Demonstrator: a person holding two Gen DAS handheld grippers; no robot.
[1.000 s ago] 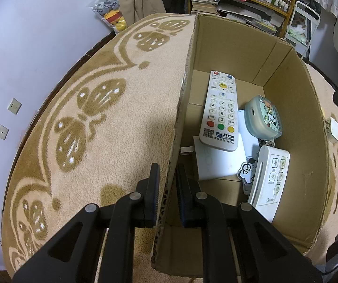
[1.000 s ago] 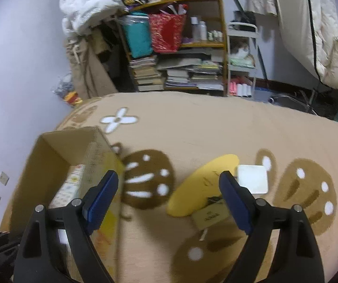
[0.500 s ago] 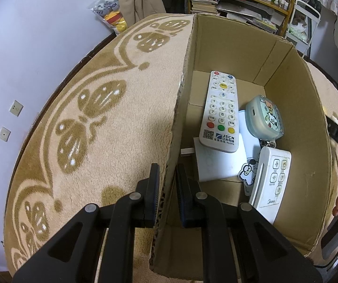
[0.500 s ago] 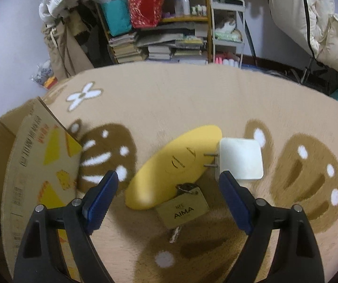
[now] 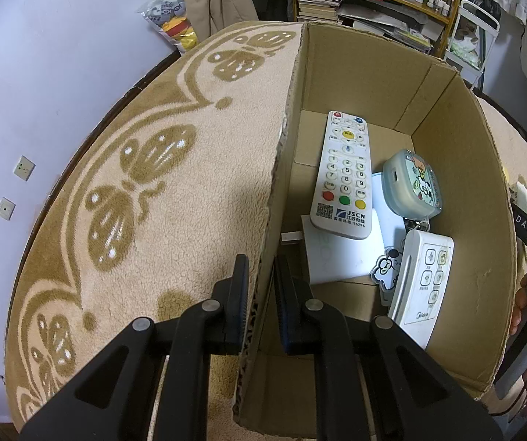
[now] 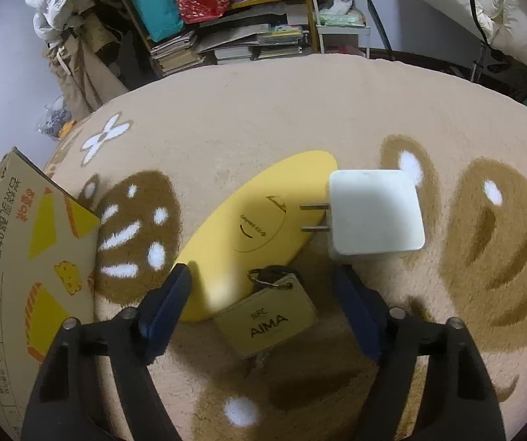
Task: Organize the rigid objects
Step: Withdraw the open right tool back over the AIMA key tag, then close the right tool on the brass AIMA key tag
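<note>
Cardboard box (image 5: 458,198) wall pinched by the left gripper (image 5: 260,290); right gripper (image 6: 263,290), fingers closing, straddles the key tag (image 6: 267,321), next needing a clean pinch.

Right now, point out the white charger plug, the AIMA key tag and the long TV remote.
white charger plug (image 6: 375,217), right wrist view, middle of its flat top face.
AIMA key tag (image 6: 269,321), right wrist view, on the printed face.
long TV remote (image 5: 344,176), left wrist view, on the number keypad, inside the cardboard box (image 5: 366,84).
</note>
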